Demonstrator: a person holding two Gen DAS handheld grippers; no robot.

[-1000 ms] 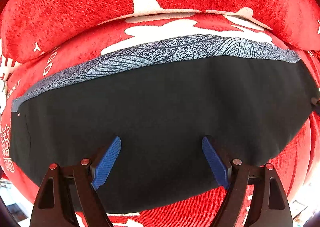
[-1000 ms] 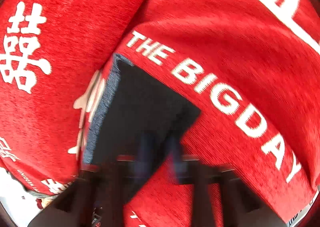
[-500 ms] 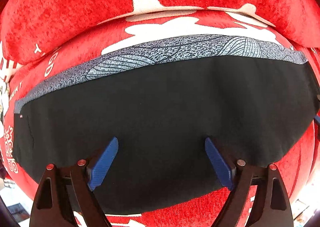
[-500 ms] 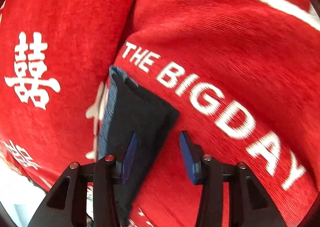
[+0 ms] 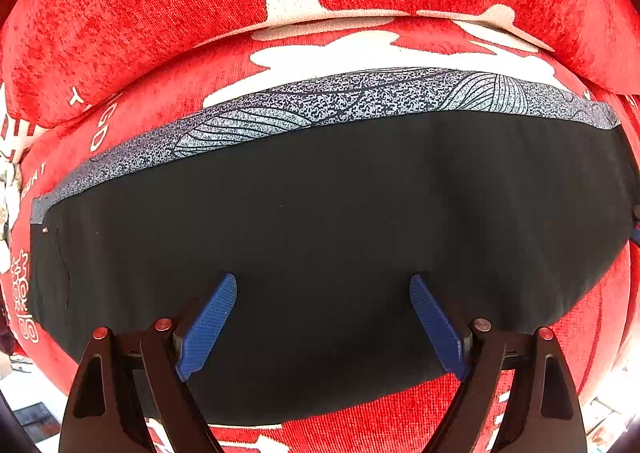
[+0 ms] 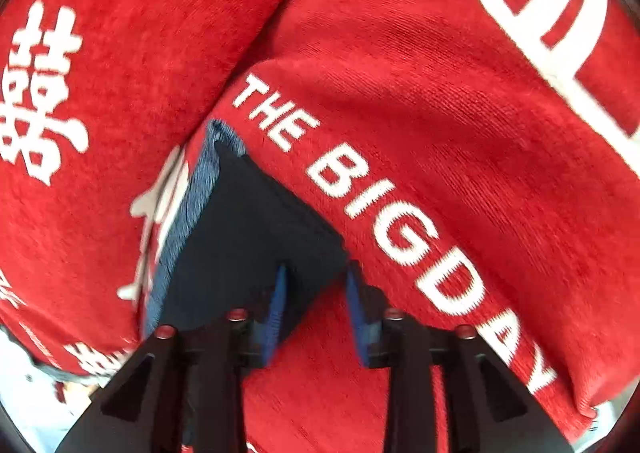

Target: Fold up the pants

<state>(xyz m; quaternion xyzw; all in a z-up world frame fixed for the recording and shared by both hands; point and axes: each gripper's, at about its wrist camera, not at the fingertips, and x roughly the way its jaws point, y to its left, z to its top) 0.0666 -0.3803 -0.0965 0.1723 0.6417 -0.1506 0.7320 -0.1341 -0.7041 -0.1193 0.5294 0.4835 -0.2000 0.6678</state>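
The right gripper [image 6: 314,309] jaws are closing around the black pants [image 6: 248,237] corner, needing a deeper bite; the left gripper [image 5: 322,317] jaws are hanging wide, empty, above the fabric on the red sofa cushion [image 5: 360,53]

Left gripper [image 5: 323,285]: two black angular finger arms are seen, each tipped with a blue ribbed pad [image 5: 208,327]; red round screw heads are set outboard of the jaws on each arm. Right gripper [image 6: 314,285]: the same black arms, blue pads [image 6: 276,313] and red screw heads are shown, slightly blurred.
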